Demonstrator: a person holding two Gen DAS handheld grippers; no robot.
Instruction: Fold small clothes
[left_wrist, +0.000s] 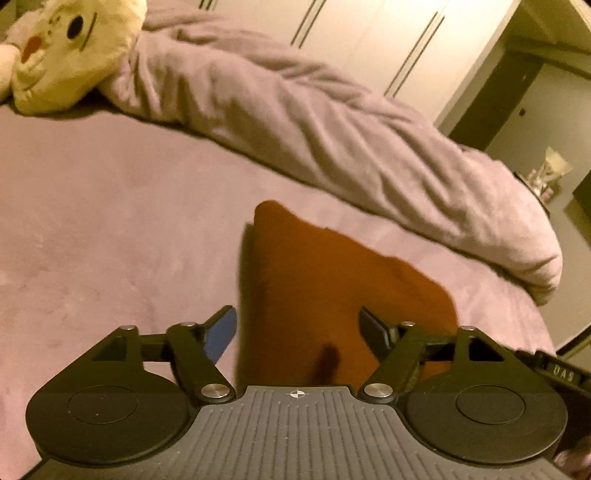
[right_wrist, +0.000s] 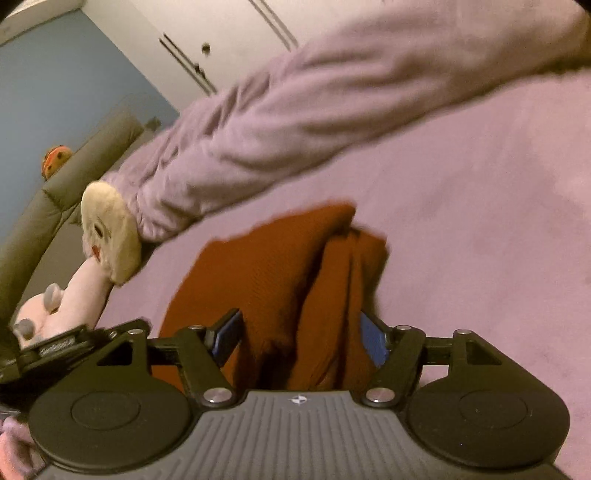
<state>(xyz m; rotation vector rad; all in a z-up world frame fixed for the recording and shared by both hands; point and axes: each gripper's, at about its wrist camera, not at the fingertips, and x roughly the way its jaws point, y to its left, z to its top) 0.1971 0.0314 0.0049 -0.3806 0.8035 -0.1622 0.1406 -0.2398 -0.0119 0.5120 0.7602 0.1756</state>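
- L wrist view: rust-brown garment (left_wrist: 332, 288) lies on the bed (left_wrist: 110, 221), just ahead of and partly under the left gripper (left_wrist: 299, 332). Fingers (left_wrist: 221, 332) apart, nothing pinched; cloth sits between them but pads not pressing.
- Same view: rumpled blanket (left_wrist: 332, 122) beyond the garment, plush toy (left_wrist: 62, 48) far corner, both apart from it.
- R wrist view: garment (right_wrist: 266, 280) bunched w/ deep lengthwise creases, one flap doubled over. Right gripper (right_wrist: 301, 341) fingers (right_wrist: 373, 341) spread, cloth between, no grip seen.
- Handling, judged: light, limp knit; won't hold shape, sags if lifted by one point. Soft bed gives under a push, so pinch may scoop bedding too.
- Where to grip, judged: near edge/corners, one per gripper, thin single layer pref. Avoid the thick creased middle.
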